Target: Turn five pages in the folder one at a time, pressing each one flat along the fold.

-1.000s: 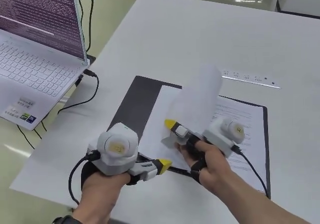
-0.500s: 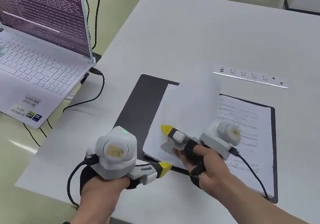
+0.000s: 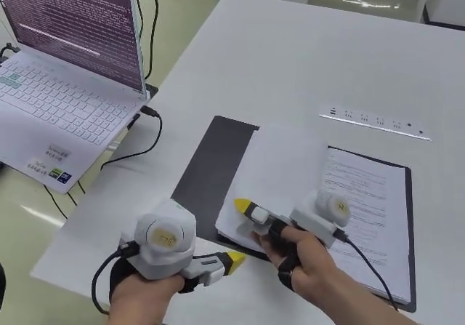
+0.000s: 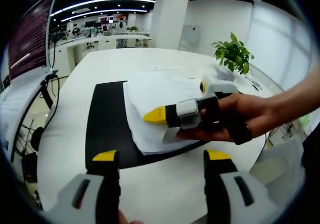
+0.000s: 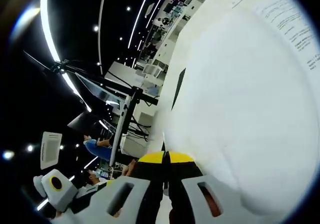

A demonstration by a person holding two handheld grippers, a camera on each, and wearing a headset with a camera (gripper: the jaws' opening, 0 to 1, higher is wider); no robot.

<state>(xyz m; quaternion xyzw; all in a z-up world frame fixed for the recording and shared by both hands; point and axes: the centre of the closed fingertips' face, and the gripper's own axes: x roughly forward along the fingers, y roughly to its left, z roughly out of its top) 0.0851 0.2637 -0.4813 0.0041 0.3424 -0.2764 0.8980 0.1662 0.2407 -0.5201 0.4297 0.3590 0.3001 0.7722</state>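
The black folder (image 3: 207, 166) lies open on the white table (image 3: 290, 56), near the front edge. The right gripper (image 3: 242, 207) has its yellow-tipped jaws pinched together on the near edge of a white page (image 3: 283, 169), which drapes over the fold and hides it. The left gripper (image 3: 236, 258) hovers just off the folder's front edge, jaws spread wide with nothing between them. The person's arm (image 3: 341, 296) covers the near corner of the printed sheet (image 3: 367, 201). A laptop (image 3: 58, 99) is cut off at the left.

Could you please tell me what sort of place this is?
Probably an open-plan office or lab: a laptop on a white workbench, a potted plant, and rows of desks under ceiling lights.
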